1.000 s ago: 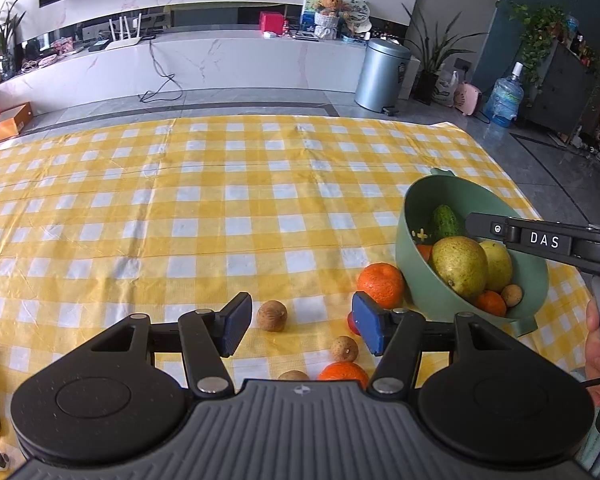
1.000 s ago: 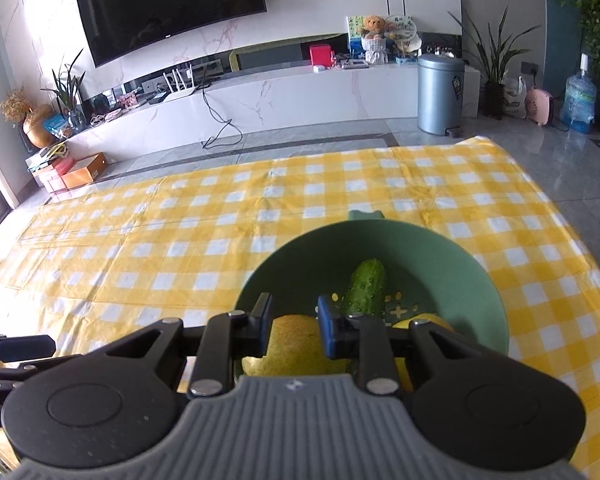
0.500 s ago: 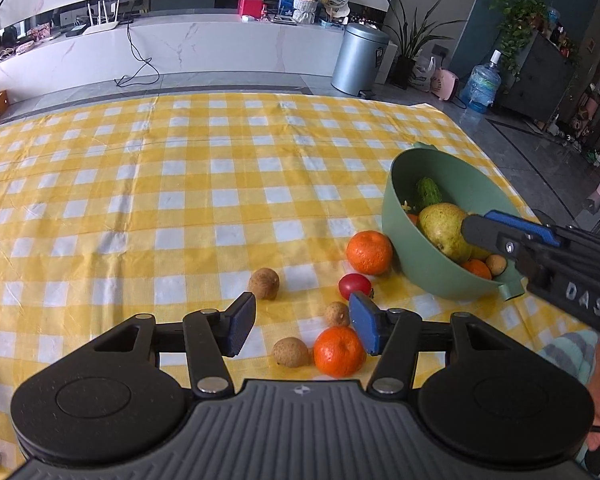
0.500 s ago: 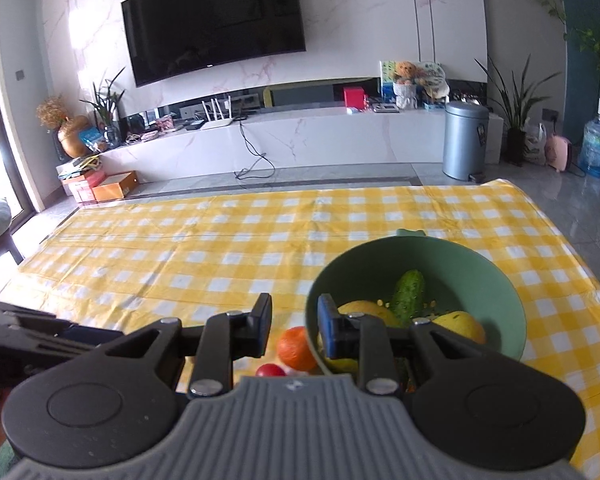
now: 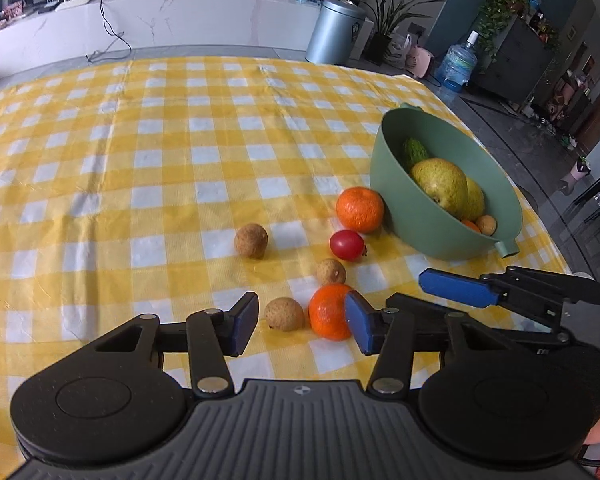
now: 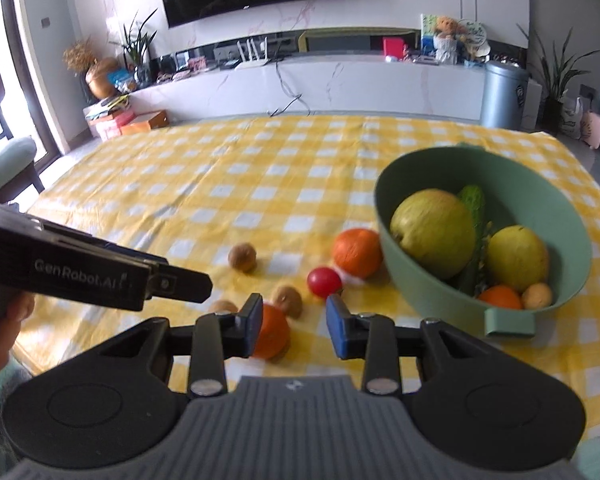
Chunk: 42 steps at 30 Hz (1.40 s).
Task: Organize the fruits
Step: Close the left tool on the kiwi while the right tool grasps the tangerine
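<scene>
A green bowl stands on the yellow checked cloth at the right. It holds a big pear, a yellow fruit, a cucumber and a small orange. On the cloth lie two oranges, a red tomato and three brown longans. My left gripper is open and empty, just above the near longan and near orange. My right gripper is open and empty, near the front edge beside the near orange.
The right gripper's blue finger reaches in at the right of the left wrist view. The left gripper's body shows at the left of the right wrist view. Beyond the table are a white counter and a metal bin.
Both grippers have pulled back toward the table's front edge. The right gripper has left the bowl and opened wider. The left gripper now frames the near longan and orange.
</scene>
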{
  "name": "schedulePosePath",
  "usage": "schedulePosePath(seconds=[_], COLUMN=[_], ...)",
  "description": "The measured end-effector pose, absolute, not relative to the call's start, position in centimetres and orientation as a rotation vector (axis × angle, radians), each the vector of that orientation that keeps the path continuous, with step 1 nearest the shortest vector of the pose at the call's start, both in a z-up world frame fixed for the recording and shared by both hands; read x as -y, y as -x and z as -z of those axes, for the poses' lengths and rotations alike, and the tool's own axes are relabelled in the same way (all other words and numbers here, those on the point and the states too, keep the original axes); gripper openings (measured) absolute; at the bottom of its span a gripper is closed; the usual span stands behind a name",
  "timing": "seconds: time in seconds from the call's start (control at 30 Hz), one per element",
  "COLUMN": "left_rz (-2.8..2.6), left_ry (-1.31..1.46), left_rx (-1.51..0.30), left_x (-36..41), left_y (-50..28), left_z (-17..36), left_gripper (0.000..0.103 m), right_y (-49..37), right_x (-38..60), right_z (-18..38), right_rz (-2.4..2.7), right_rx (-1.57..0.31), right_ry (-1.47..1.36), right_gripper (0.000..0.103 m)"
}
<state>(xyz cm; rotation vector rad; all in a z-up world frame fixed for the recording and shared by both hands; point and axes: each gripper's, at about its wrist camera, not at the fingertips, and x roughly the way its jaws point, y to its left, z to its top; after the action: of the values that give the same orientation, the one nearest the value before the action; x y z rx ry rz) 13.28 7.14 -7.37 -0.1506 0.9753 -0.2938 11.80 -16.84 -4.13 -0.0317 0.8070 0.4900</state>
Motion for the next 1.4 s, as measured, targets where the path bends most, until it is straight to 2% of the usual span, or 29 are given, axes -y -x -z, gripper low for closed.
schedulePosePath(seconds=[0.3,0.67,0.9,1.4], left_rz=[0.294,0.278,0.290,0.272], left_ry=[0.166,0.156,0.163,0.057], left_rx=[-1.029,-1.030,-1.036,-1.013], left_x=[-7.4,-7.3,-7.3,-5.5], left_y=[-13.9,-14.3,-14.5,-14.7], left_z=[9.7,10.7,11.0,11.7], left_gripper=[0.050,0.046,0.046,0.045], right_y=[-11.4,-12.4,-12.7,-12.3], right_x=[15.0,13.9,13.8,15.1], right_z=[6.3,7.6,7.9,8.0], right_rz=[-0.556,-0.584,-0.574,-0.527], right_rx=[-0.818,-0.837,-0.861,-0.885], right_ry=[0.102,0.124,0.127,0.115], right_gripper=[0.042,0.042,0.039,0.040])
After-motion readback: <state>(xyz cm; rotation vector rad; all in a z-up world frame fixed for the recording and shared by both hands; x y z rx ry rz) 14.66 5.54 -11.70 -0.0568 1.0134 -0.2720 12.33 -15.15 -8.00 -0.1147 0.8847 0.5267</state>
